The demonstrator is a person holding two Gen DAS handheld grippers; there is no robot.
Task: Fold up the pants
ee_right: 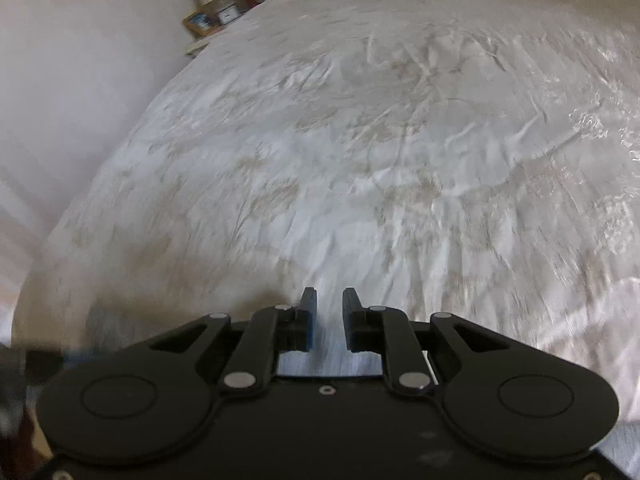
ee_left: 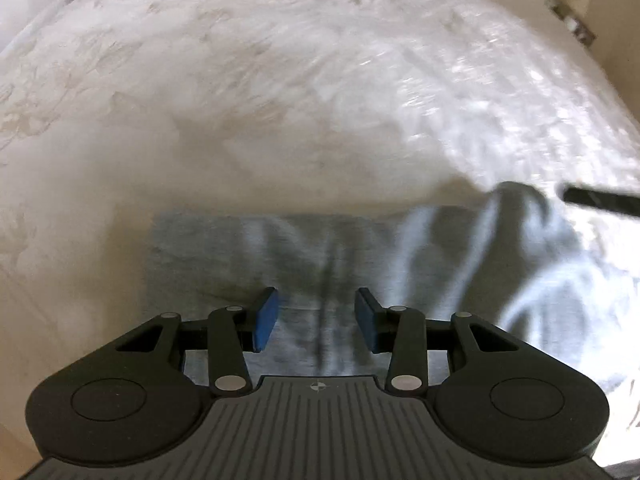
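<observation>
Honestly, the risky bit was that loose bunch of fabric on the right of the left gripper (ee_left: 316,318). The grey pants (ee_left: 320,248) lay on the white bedspread (ee_left: 280,100), near its front edge, and the left gripper hung right above them with its jaws about half open and nothing pinched between the blue pads (ee_left: 266,318). From that gripper the cloth ran flat out to the left with a clean straight far edge, but to the right it was humped up into a peak, just beside a dark bar that I took for the other tool.

If someone had grabbed the flat part and pulled a fold over, I'd guess the rumpled end would've dragged along and landed skewed, or the fold would've trapped the wrinkles. A shallow pinch on soft jersey could also have caught only the top layer.

The right gripper (ee_right: 330,318) had its jaws narrow with a clear gap, and only a sliver of grey cloth showed below them; no pad pressed on it as far as I could tell.

Long axis looked left to right across the left gripper's view. Which end was the waistband, I couldn't tell through the blur.
</observation>
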